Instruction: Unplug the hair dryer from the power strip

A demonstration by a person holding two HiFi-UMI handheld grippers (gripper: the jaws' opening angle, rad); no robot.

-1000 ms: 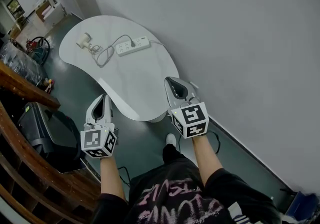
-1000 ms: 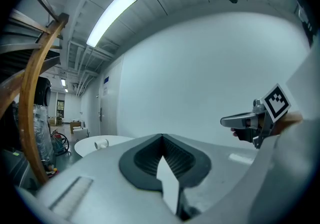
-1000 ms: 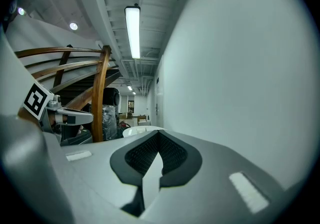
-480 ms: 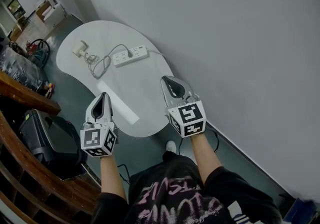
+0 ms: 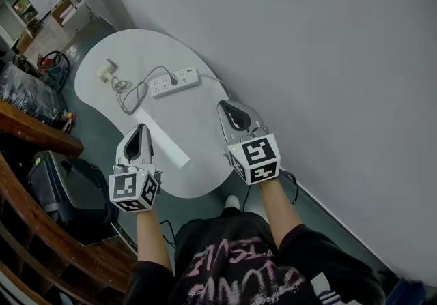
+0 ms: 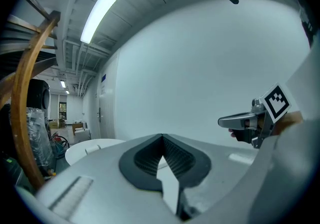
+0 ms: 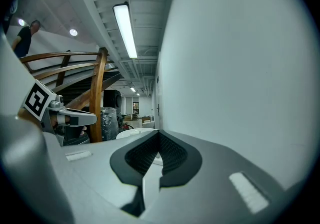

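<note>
One hair dryer point(image 5: 104, 71): small, white, rounded body; lies on the far left part of the table, well apart from both grippers.
power strip point(image 5: 175, 82): white, flat, long bar with a row of sockets; on the far side of the table, near the wall.
plug point(image 5: 173, 80): dark, seated in one socket of the strip.
cord point(image 5: 131, 94): thin, lying in loose loops on the tabletop between dryer and strip.
table point(image 5: 89, 102): white, smooth, bean-shaped with rounded rim; bare surface runs from the strip to the near edge.
left gripper point(image 5: 139, 127): grey shell, dark ribbed pads; jaws closed together with nothing in them; tip over the table's near left rim.
right gripper point(image 5: 224, 104): same build; jaws pressed together and empty; over the table's near right part, close to the wall.
wall point(image 5: 307, 37): plain, pale grey, flat; bounds the table on the right.
floor point(image 5: 102, 126): dark, open strip left of the table.
wooden rail point(image 5: 27, 116): curved, brown, beyond that strip.
black case point(image 5: 65, 184): boxy, below the rail.
change: a second ago both grippers hung at the table's near edge; now they reach over it, and dryer and strip appear nearer.
</note>
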